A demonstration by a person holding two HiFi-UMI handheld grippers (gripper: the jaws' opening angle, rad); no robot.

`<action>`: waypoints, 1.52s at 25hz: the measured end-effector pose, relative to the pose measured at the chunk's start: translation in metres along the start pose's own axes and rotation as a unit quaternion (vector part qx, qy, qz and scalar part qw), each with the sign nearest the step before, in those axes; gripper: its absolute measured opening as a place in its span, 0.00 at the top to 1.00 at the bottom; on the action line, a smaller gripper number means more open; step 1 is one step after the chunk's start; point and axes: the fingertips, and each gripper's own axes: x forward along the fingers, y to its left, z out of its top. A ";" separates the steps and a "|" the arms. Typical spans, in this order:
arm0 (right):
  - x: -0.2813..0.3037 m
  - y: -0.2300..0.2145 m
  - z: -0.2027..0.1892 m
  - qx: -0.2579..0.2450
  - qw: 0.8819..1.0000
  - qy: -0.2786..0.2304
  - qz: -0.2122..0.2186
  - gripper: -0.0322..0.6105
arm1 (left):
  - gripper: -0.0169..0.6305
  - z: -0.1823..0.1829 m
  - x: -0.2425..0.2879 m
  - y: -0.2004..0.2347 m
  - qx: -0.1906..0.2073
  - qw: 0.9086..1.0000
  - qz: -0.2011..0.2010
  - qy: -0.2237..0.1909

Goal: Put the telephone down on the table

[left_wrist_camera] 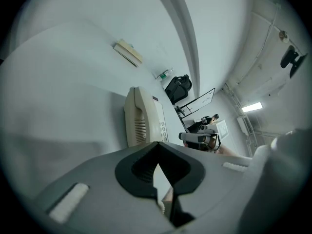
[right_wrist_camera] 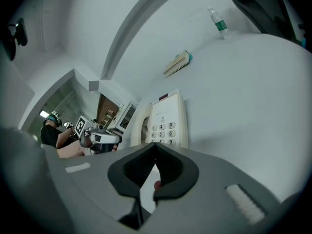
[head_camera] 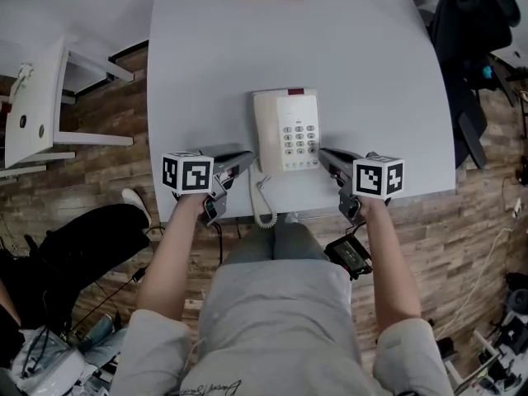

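Telephone (head_camera: 286,130) by near edge of tabletop (head_camera: 371,64); left gripper (head_camera: 247,157) and right gripper (head_camera: 323,153) fingers pressed together, empty (dangling cord (head_camera: 264,205) may snag, dragging it off).

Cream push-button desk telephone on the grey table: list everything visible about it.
The cream plastic telephone lies flat by the near edge of the pale grey table, handset cradled on its left side, grey-buttoned keypad facing up on the right. Its coiled cord runs to the table edge. The left gripper and right gripper flank it, both shut and empty, apart from it.
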 end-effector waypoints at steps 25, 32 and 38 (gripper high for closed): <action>-0.040 0.073 -0.037 -0.059 0.998 -0.008 -0.007 0.94 | 0.95 -0.031 -0.030 -0.098 0.112 0.991 0.058 -0.037; -0.038 0.096 -0.042 -0.091 0.996 -0.002 -0.009 0.94 | 0.95 -0.032 -0.040 -0.104 0.109 0.990 0.077 -0.054; -0.040 0.107 -0.044 -0.101 0.995 -0.008 -0.013 0.94 | 0.95 -0.030 -0.048 -0.105 0.092 0.989 0.093 -0.072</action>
